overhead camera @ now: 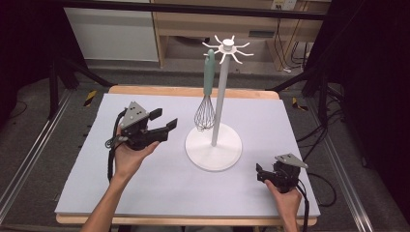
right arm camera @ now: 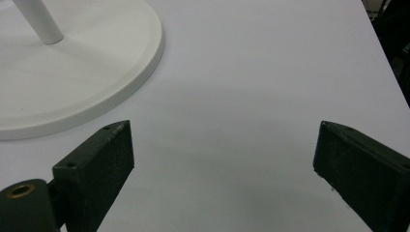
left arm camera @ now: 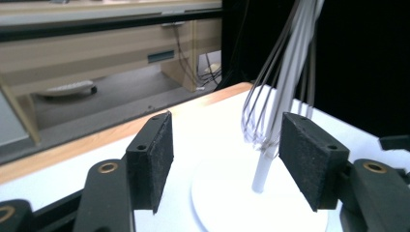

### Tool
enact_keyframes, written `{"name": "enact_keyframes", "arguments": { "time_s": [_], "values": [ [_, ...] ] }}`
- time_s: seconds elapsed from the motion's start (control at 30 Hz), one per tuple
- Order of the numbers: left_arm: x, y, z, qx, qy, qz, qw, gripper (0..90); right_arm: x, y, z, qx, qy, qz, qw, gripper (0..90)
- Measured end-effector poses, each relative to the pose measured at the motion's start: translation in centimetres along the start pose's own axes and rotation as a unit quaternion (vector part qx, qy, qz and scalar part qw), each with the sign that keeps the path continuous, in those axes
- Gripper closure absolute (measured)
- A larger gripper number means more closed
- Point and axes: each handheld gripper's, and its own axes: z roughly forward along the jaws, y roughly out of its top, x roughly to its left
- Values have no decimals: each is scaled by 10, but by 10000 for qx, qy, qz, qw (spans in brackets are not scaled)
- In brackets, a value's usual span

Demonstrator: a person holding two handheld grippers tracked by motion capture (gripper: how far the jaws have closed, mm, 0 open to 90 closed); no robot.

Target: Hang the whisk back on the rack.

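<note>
Left gripper hovering over the left half of the tabletop, held from below by the left hand, jaws standing wide with nothing pressed between the pads. Pointing toward the whisk, which is hanging by its teal handle from a hook of the white stand, wire head dangling beside the pole and just above the round base. Sitting just ahead of these jaws and slightly toward the right-hand one in the left gripper view, the whisk wires showing in the gap, close to the right pad but apart from both pads. Rising behind the wires, the stand's pole, planted in the base between and beyond the jaw tips.

Right gripper resting low near the right front corner of the tabletop, gripped by the right hand, jaws spread wide over bare grey surface with nothing between them. Lying ahead and off to the left of these jaws in the right gripper view, the stand's base, its rim near the left jaw tip but not touching it. Hanging well apart from this pair, the whisk, on the far side of the pole.
</note>
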Motion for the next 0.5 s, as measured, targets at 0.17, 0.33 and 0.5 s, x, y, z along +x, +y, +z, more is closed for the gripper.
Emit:
{"name": "enact_keyframes", "arguments": {
  "time_s": [0.17, 0.33, 0.5],
  "values": [
    [11, -21, -6, 77, 142, -160, 9997, 355, -1, 0, 0, 0, -13, 1, 10000, 74],
    [22, -43, -9, 261, 298, -243, 9989, 349, -1, 0, 0, 15, -15, 23, 10000, 72],
    [37, -68, -15, 468, 488, -414, 9969, 340, -3, -1, 2, 43, -31, 71, 10000, 61]
  ]
}}
